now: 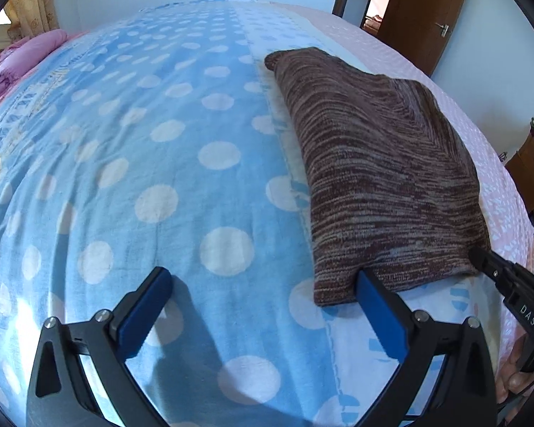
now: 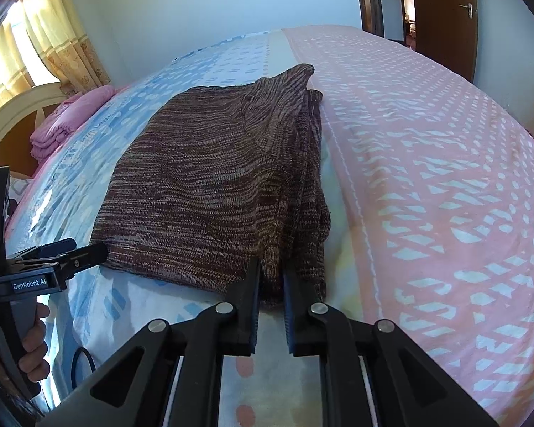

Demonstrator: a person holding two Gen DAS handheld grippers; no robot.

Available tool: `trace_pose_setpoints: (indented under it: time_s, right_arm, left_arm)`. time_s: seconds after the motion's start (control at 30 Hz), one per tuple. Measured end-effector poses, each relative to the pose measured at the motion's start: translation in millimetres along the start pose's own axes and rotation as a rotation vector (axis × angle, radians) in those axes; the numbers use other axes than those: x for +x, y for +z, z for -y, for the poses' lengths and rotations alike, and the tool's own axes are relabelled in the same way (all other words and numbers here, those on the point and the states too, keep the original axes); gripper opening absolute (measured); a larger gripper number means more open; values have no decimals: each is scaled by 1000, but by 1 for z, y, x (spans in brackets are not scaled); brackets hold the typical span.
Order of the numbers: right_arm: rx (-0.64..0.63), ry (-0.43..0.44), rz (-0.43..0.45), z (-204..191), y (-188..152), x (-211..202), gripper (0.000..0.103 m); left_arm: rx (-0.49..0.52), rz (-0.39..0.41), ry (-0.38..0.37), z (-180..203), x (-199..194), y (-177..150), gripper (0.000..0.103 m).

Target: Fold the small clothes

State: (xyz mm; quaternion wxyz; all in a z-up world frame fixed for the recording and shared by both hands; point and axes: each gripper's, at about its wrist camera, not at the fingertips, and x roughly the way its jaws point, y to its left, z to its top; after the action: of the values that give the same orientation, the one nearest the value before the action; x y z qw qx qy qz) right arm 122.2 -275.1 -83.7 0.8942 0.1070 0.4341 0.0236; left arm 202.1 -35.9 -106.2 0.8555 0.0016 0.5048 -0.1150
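A brown and grey knitted sweater (image 1: 384, 163) lies folded on the bed; it also shows in the right wrist view (image 2: 213, 185). My left gripper (image 1: 263, 281) is open, at the sweater's near left corner, its right finger (image 1: 377, 306) against the near edge. My right gripper (image 2: 271, 277) is shut on the sweater's near right corner, the stacked layers pinched between its pads. The left gripper (image 2: 74, 249) shows at the left of the right wrist view, and the right gripper (image 1: 480, 259) at the right edge of the left wrist view.
The bed has a blue polka-dot sheet (image 1: 142, 163) on the left and a pink patterned sheet (image 2: 427, 178) on the right. Folded pink bedding (image 2: 71, 121) sits by the headboard. A brown door (image 2: 441, 10) stands open beyond the bed.
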Motion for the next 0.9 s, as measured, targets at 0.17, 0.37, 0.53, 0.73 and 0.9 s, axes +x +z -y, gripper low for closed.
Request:
trace_pose_setpoints:
  time_s: [0.17, 0.37, 0.53, 0.73, 0.9]
  right_arm:
    - [-35, -24, 16, -6, -2, -18, 13]
    - [-94, -61, 150, -8, 22, -54, 61]
    - [-118, -55, 178, -16, 53, -36, 57]
    - [-139, -28, 131, -31, 73, 11, 26]
    - [-155, -43, 56, -26, 66, 37, 25]
  left_arm:
    - [64, 57, 63, 11, -8, -4, 103]
    - [125, 166, 171, 22, -25, 2, 103]
    - [137, 220, 224, 26, -28, 15, 103]
    - [95, 215, 204, 21, -20, 31, 103]
    - [119, 235, 220, 26, -14, 41, 103]
